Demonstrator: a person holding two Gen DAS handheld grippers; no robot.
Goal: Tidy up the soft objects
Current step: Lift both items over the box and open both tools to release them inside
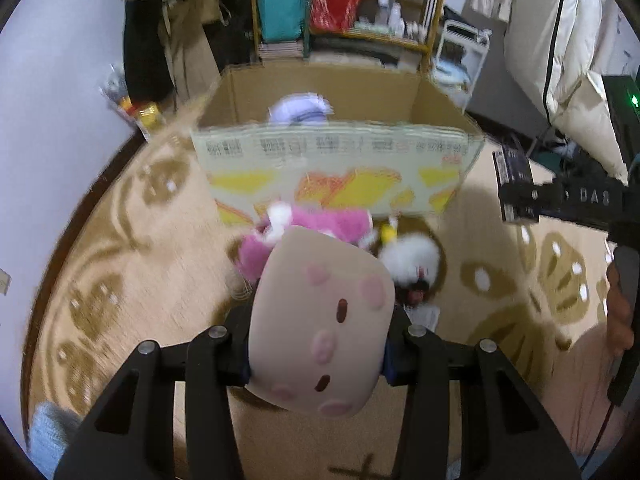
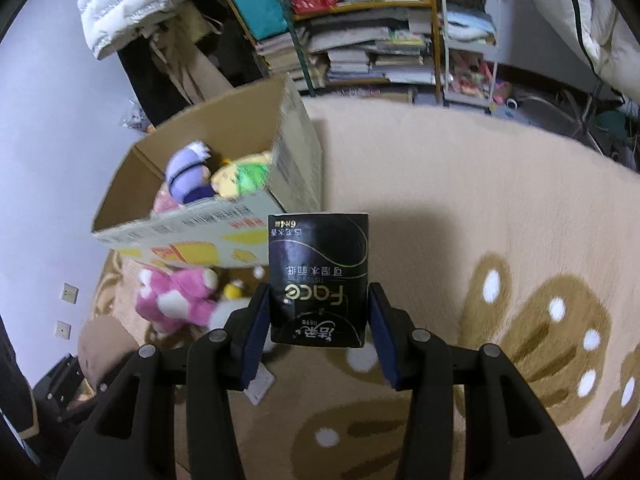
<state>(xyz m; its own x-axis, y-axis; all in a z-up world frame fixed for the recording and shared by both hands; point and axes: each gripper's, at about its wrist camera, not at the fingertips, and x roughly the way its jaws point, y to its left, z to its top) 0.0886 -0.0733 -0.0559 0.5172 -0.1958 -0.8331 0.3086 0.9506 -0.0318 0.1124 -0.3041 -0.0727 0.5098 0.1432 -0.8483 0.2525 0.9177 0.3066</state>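
Plush cushion (image 1: 320,320), beige with pink spots, sits low centre of the left view, clenched in the left gripper (image 1: 318,354); carry it clear over the near wall of the cardboard box (image 1: 332,152) before releasing; the right gripper (image 2: 318,332) clamps a black tissue pack (image 2: 318,276), centre frame, likely boxed next.

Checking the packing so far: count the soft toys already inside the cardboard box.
3: a purple toy, a yellow-green toy beside it, and a pink one partly hidden below. More may lie under them.
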